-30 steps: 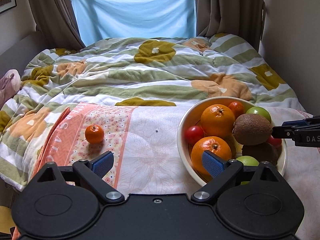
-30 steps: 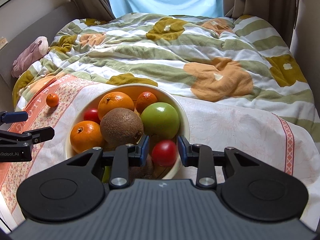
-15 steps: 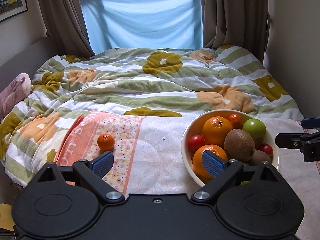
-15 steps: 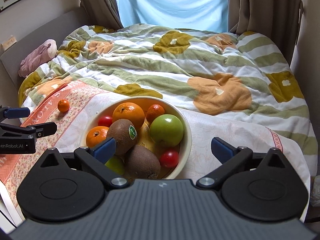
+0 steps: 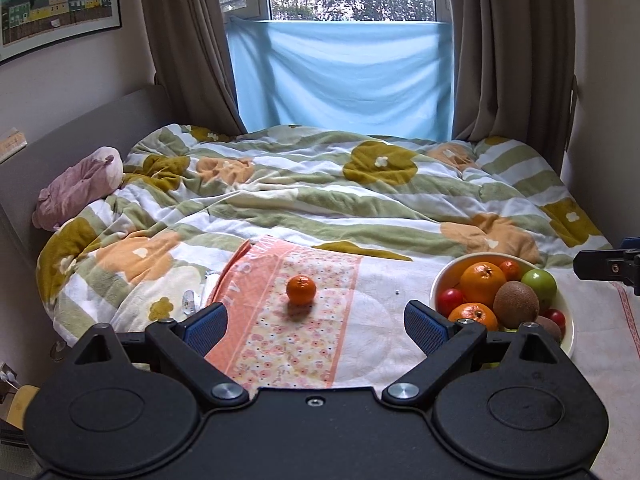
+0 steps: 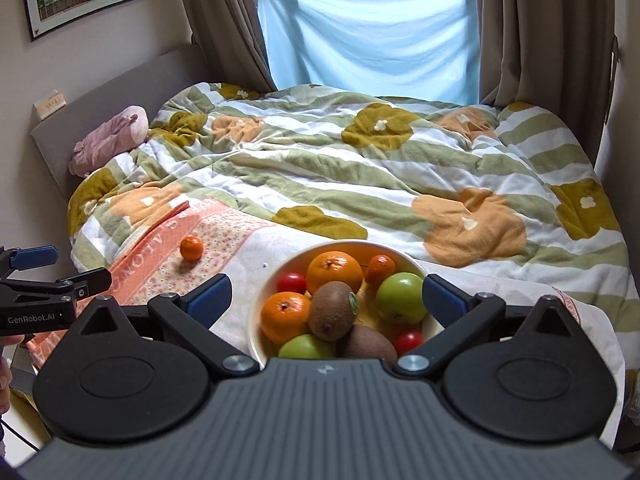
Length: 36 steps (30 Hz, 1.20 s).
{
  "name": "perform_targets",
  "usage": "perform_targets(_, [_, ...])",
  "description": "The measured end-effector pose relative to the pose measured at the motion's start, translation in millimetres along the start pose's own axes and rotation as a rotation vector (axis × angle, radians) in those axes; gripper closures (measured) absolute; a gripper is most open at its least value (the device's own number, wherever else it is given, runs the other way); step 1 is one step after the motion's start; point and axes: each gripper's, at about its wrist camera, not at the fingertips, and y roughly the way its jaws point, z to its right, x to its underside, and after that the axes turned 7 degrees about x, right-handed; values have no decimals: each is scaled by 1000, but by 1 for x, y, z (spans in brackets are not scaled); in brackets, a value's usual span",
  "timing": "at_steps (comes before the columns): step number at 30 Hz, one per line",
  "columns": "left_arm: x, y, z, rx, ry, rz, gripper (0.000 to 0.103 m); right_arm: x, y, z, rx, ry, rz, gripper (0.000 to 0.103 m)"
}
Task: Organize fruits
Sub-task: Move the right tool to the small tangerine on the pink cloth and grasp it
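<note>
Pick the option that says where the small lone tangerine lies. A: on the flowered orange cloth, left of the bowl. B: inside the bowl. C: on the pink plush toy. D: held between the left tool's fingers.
A: the tangerine sits alone on the flowered cloth, apart from the bowl.

Cream round bowl (image 6: 412, 260) on the white part of the cloth (image 5: 360, 344) spread over the bed, upright, heaped with fruit. Inside: two oranges (image 6: 334, 271), one at the back, one at front left (image 6: 285, 316); small mandarin (image 6: 381, 268) at the back right; green apple (image 6: 401, 297) on the right, second green apple (image 6: 306, 347) at the front; two brown kiwis (image 6: 331, 311), one stickered, leaning on top; two small red tomatoes (image 6: 292, 282). Apart from the bowl, to its left: lone mandarin (image 5: 301, 289) resting on the cloth's flowered pink band, stem end up.
</note>
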Motion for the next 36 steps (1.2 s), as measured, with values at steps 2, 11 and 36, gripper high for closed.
perform_targets(2, [1,-7,-15,3,-23,10,6,-5,-5,-18,-4,-7,6,0])
perform_targets(11, [3,-20,-92,4,-41,31,6,-30,18,-111,12,-67,32,0])
perform_targets(36, [47,65,-129,188,53,-92,5,2,255,-223,-37,-123,-158,27])
